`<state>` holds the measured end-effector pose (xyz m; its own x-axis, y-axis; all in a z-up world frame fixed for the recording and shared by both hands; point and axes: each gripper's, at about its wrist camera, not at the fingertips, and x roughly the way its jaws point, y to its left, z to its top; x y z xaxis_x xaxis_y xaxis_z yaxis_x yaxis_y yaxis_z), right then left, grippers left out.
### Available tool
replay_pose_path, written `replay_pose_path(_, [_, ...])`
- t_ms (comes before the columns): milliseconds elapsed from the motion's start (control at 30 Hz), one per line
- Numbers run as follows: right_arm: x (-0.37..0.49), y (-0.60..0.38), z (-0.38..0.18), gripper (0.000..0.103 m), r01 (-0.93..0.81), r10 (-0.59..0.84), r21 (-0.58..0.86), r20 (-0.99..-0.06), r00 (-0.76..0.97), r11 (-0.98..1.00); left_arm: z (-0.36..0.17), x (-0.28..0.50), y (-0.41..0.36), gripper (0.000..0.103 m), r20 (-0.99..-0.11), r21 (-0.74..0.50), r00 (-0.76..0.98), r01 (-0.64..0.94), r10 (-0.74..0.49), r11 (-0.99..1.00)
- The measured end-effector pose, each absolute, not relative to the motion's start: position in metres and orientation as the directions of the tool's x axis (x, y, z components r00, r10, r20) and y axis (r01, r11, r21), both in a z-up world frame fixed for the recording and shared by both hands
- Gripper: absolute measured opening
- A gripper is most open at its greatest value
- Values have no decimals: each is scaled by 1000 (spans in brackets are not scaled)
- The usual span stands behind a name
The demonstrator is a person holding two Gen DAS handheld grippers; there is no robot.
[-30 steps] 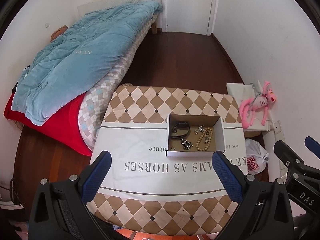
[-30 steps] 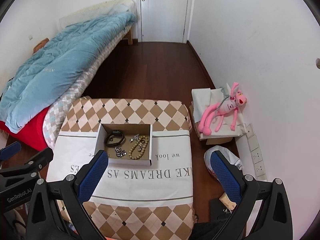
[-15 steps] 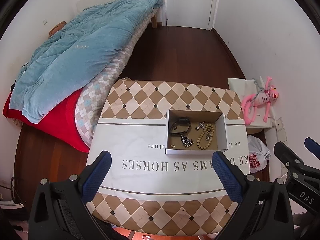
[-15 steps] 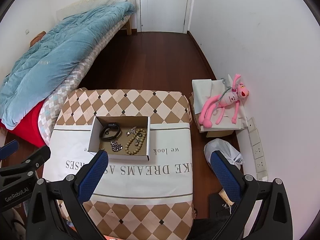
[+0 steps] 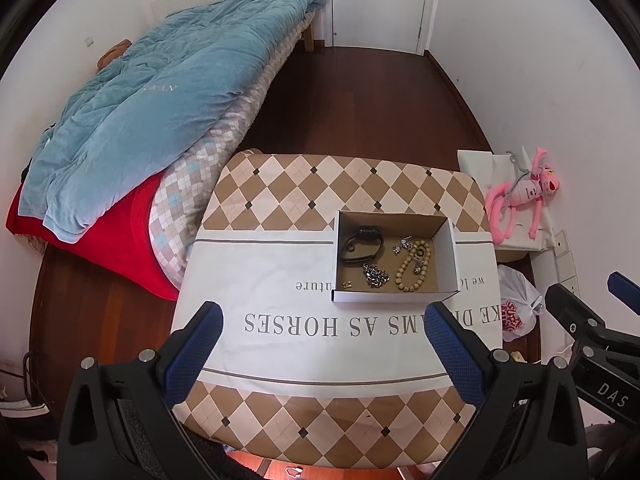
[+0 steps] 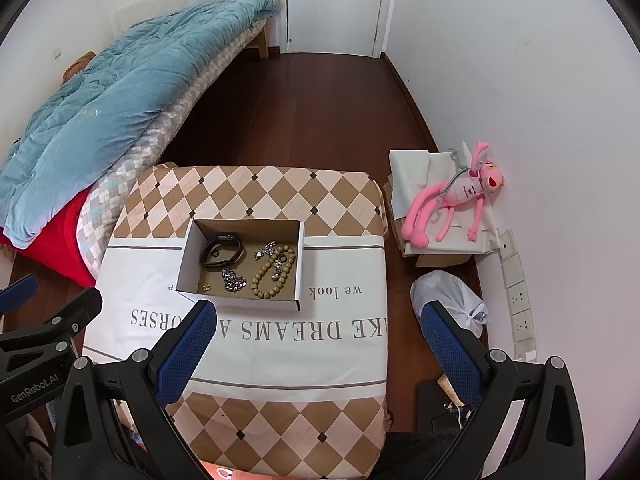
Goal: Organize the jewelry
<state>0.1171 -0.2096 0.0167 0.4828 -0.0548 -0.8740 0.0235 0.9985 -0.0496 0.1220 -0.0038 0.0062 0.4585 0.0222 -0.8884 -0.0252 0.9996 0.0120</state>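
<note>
I'm looking into a bedroom in somebody's home. A bed (image 5: 224,128) runs along the left wall under a rumpled blue quilt (image 5: 160,120), with a red blanket (image 5: 116,248) beneath. Dark wooden floor (image 5: 360,100) leads to a white door (image 5: 380,0). A pink plush toy (image 6: 456,200) lies by the right wall, near wall sockets (image 6: 520,300).

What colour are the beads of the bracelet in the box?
Tan, wood-like beaded bracelet; clearest in the right wrist view.
</note>
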Motion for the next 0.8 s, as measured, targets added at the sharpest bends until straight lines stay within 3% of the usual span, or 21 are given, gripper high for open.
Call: replay_pose_path(800, [116, -206, 15, 103, 16, -50, -48, -876, 479, 999, 2, 122, 1, 103, -888, 20, 460, -26, 30, 999])
